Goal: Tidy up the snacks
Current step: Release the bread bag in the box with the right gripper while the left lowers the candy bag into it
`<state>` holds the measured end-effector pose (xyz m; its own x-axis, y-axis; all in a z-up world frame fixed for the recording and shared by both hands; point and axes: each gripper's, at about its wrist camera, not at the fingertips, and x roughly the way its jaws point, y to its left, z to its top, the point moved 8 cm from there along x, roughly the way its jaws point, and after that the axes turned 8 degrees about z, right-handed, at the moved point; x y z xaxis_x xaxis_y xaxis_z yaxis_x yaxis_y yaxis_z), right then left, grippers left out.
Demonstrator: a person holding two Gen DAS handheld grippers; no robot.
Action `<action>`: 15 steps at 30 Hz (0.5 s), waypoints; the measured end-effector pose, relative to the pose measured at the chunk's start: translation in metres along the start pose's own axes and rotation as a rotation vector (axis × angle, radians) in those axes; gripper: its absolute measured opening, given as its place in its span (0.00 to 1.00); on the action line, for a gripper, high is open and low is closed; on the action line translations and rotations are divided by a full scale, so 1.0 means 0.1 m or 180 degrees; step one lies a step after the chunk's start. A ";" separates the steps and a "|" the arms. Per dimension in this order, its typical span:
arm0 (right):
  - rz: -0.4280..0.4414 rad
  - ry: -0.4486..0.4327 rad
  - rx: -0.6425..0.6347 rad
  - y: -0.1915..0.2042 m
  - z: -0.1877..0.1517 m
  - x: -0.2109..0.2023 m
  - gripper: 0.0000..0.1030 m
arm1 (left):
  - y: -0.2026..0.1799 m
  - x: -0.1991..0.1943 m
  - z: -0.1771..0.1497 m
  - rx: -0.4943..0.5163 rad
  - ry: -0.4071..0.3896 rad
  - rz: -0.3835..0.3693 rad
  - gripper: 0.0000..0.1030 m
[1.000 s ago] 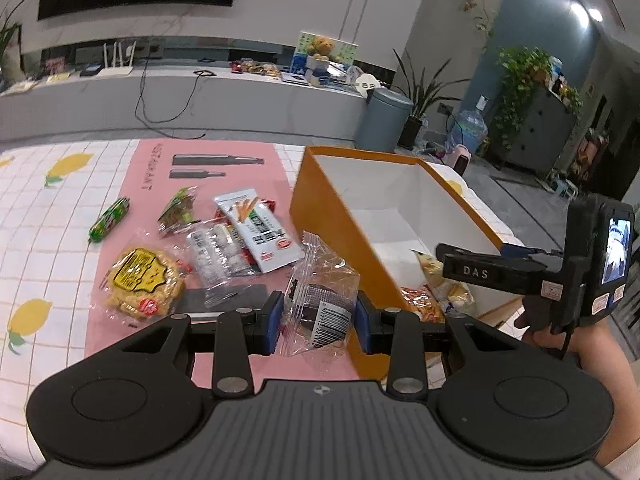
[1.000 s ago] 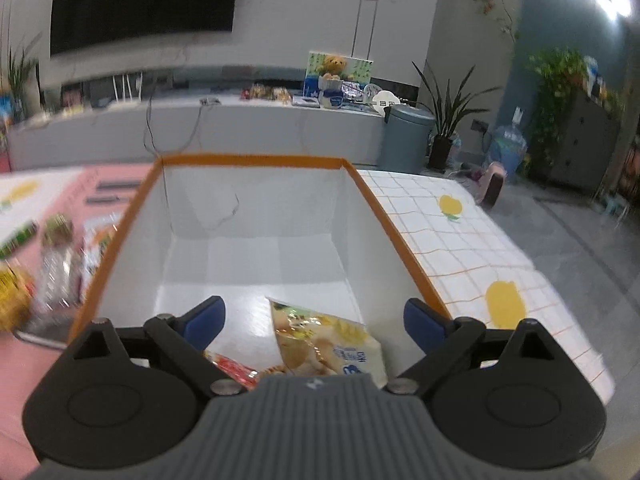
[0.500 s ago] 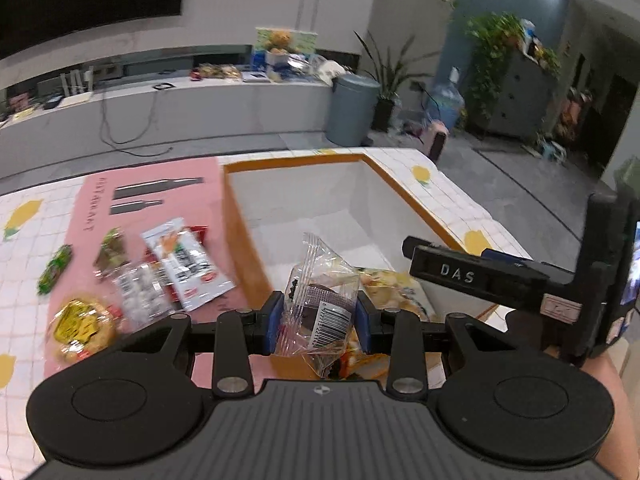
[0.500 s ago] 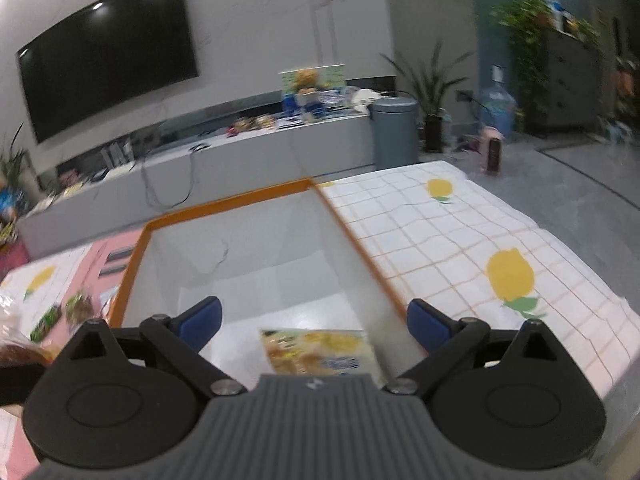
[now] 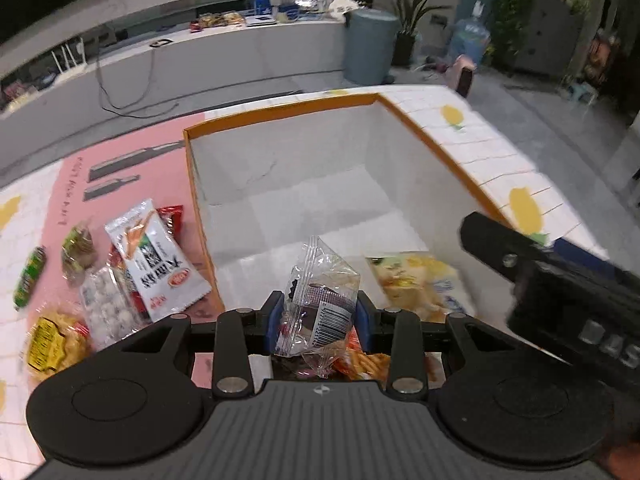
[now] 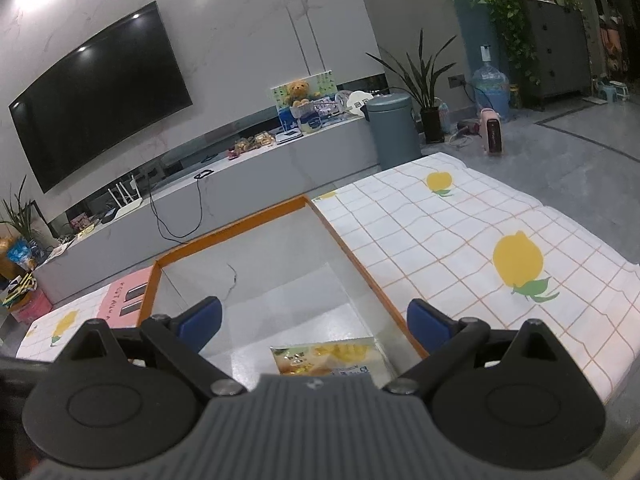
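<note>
My left gripper (image 5: 318, 314) is shut on a clear snack packet (image 5: 322, 300) with a barcode, held above the near end of the orange-rimmed white box (image 5: 280, 112). A yellow snack bag (image 5: 420, 284) and an orange-red packet (image 5: 366, 362) lie on the box floor. Several snacks stay on the pink mat (image 5: 120, 152) at the left, among them a white packet (image 5: 156, 260), a clear bag of white sweets (image 5: 106, 308) and a yellow bag (image 5: 54, 346). My right gripper (image 6: 314, 322) hangs open over the box's right side (image 6: 360, 268), the yellow snack bag (image 6: 328, 356) below it.
The other gripper's black body (image 5: 560, 292) crosses the right of the left wrist view. A lemon-print tablecloth (image 6: 480, 248) covers the table right of the box. A green stick packet (image 5: 28, 276) and a green bag (image 5: 78, 248) lie far left on the mat.
My left gripper has carried the clear packet rightward from over the mat to above the box's near end. The right gripper has tilted up and rolled, so more of the room shows.
</note>
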<state>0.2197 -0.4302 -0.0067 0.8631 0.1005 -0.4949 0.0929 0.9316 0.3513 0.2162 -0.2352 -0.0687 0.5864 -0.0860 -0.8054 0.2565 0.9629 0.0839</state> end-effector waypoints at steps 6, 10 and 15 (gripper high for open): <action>-0.0012 -0.0038 0.0050 -0.04 0.03 -0.03 0.94 | -0.05 0.04 -0.01 0.0181 0.0019 0.0240 0.40; -0.0012 -0.0047 0.0135 -0.08 0.03 -0.03 0.94 | -0.05 0.00 -0.03 0.0214 0.0016 0.0271 0.42; -0.0013 -0.0013 0.0154 -0.08 0.02 -0.01 0.94 | -0.05 -0.08 -0.04 0.0248 -0.0088 0.0315 0.63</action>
<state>0.2187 -0.4388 -0.0074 0.8648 0.0953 -0.4931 0.1202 0.9140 0.3875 0.2068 -0.2382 -0.0647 0.6325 0.0003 -0.7746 0.2547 0.9443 0.2084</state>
